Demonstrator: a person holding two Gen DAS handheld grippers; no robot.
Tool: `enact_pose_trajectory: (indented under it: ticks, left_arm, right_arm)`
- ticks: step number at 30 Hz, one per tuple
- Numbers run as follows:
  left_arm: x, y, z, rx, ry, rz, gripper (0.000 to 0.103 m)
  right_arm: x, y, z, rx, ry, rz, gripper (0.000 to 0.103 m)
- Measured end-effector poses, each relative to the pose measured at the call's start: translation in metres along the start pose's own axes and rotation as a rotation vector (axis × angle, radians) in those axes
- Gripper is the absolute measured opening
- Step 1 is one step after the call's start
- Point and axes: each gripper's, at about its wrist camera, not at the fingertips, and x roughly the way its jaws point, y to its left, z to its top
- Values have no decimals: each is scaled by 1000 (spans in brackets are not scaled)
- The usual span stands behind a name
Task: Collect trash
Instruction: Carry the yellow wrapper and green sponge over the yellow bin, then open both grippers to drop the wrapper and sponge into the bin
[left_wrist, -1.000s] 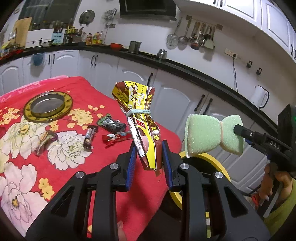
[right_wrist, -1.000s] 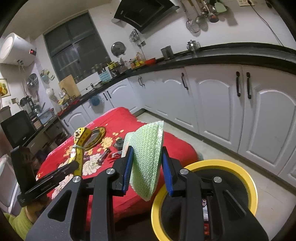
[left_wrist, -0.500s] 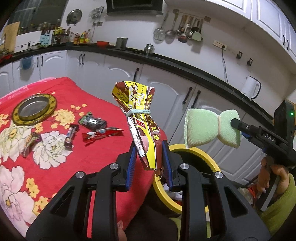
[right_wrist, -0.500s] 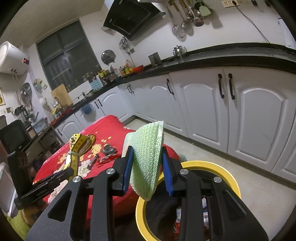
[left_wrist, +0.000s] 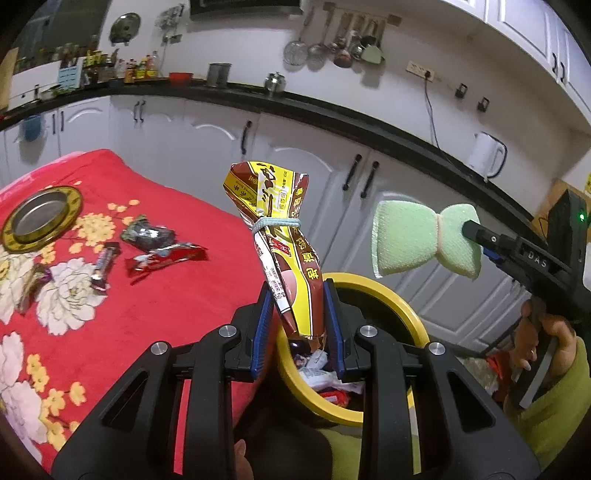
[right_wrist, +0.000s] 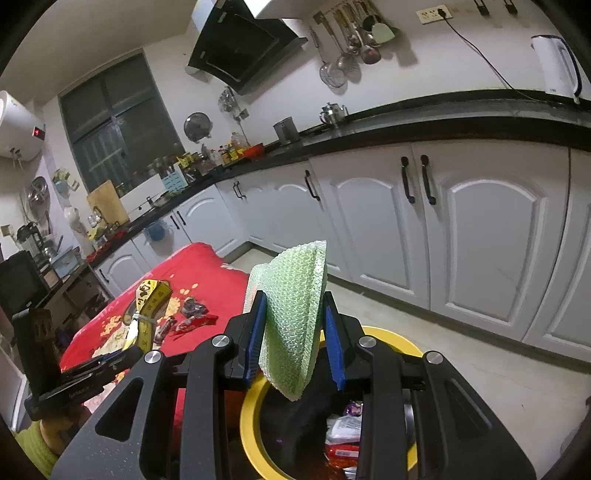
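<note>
Snack bag (left_wrist: 284, 236) between left jaws, over bin (left_wrist: 388, 295)

Tied yellow-brown snack bag (left_wrist: 284, 254) and squeezed green sponge (right_wrist: 295, 317) — above yellow-rimmed bin (left_wrist: 388, 291).

Bin (left_wrist: 384, 291) near rim: hidden behind left gripper (left_wrist: 297, 325).
Bin contents: partly hidden, wrappers unidentifiable.
Snack bag (left_wrist: 284, 254) print: illegible.

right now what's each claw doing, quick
left claw: shut on the yellow snack bag, above the yellow-rimmed trash bin
right claw: shut on the green sponge
</note>
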Motion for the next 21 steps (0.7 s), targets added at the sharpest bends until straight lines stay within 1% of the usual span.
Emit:
enact_pose_trajectory:
  ticks: [10,21]
  left_arm:
    - [31,-39,-14,75,82,-79,20]
    - [61,-72,-35,139,173,-144,20]
  right_arm:
    - [-11,-26,-5,11,-16,-69,29]
    - [-17,-51,-18,23,-1,-122,29]
